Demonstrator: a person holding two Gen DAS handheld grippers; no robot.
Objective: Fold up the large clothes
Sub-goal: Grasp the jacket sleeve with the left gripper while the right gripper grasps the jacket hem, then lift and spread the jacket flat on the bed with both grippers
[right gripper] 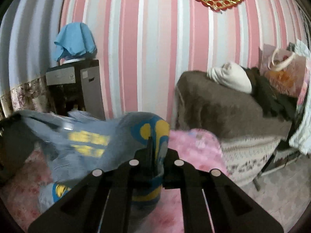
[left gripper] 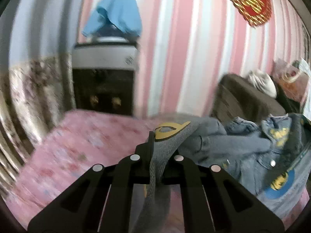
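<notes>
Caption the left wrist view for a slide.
Left gripper pinches a denim jacket fold above the pink bedspread.

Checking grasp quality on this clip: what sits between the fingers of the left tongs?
In the left wrist view, a bunched fold of the denim jacket fills the left tongs, its yellow print just above the fingertips.

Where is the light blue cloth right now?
The light blue cloth is draped over something on top of the dark cabinet against the striped wall, upper left in both wrist views, behind the pink bed.
</notes>
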